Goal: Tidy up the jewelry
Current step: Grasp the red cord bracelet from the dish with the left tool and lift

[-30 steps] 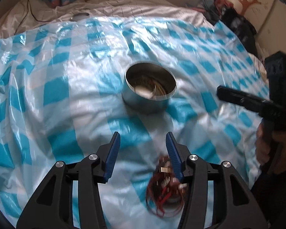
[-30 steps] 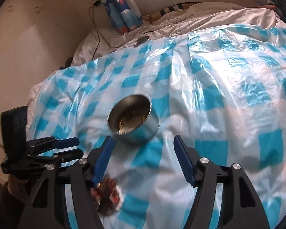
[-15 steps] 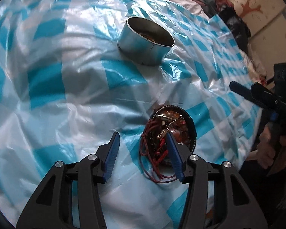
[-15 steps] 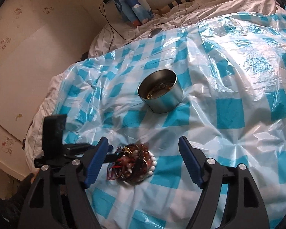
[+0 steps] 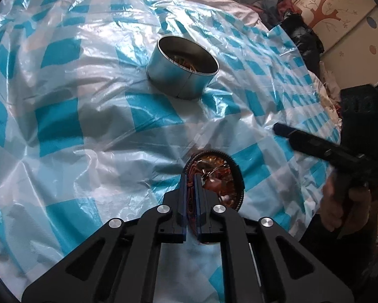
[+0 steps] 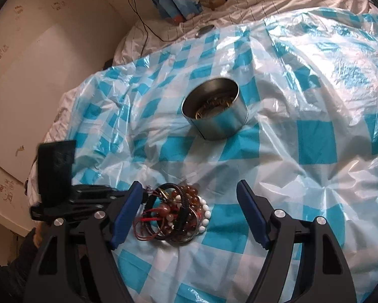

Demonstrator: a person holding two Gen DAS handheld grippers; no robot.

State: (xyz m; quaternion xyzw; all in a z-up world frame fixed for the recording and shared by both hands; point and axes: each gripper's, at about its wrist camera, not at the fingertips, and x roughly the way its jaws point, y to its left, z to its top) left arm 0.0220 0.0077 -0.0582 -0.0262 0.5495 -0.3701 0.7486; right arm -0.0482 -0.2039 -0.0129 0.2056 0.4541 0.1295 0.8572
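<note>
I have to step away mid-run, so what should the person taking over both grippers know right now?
Left gripper: jaws have just closed on red cords at the edge of the jewelry pile.
Right gripper: open, holding nothing, hovering over the pile.
The round tin stands beyond the pile on the checkered sheet, some jewelry already inside.
Left: lift the pinched piece into the tin, then the rest.

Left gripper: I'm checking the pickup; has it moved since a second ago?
Yes. The left gripper moved away from the tin, onto the jewelry pile, jaws just closed.
</note>
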